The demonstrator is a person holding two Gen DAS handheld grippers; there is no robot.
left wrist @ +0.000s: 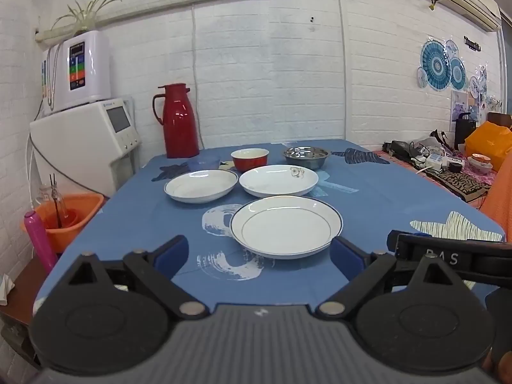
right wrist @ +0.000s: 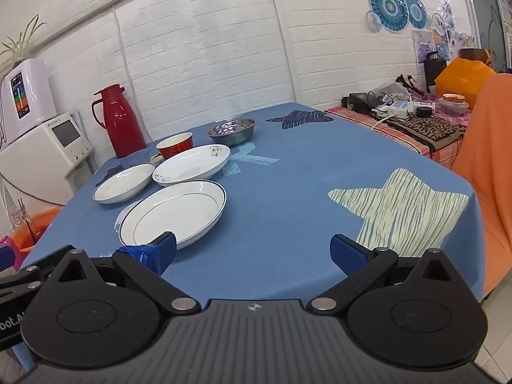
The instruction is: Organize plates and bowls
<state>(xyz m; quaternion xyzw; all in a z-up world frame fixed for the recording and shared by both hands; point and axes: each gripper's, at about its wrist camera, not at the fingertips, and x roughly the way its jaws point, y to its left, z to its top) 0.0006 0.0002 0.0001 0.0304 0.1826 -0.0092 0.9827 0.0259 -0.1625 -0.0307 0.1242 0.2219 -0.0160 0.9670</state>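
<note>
On the blue-clothed worktop (left wrist: 368, 192), three white plates sit w/ three bowls behind. Nearest plate (left wrist: 285, 226) is glazed ceramic by the look: stiff, prob. slick, chips if knocked, moderate weight. Best hold is the raised rim, pinched top and underside. Left tongs (left wrist: 259, 256) spread wide, empty, plate just ahead between the pads. Right tongs (right wrist: 252, 251) also wide, empty; same plate (right wrist: 172, 212) lies ahead-left, its near edge by the left pad. Red bowl (left wrist: 250, 159), steel bowl (left wrist: 306, 156) and a small blue bowl (left wrist: 203, 162) sit farther back, near the red flask (left wrist: 177, 121).
</note>
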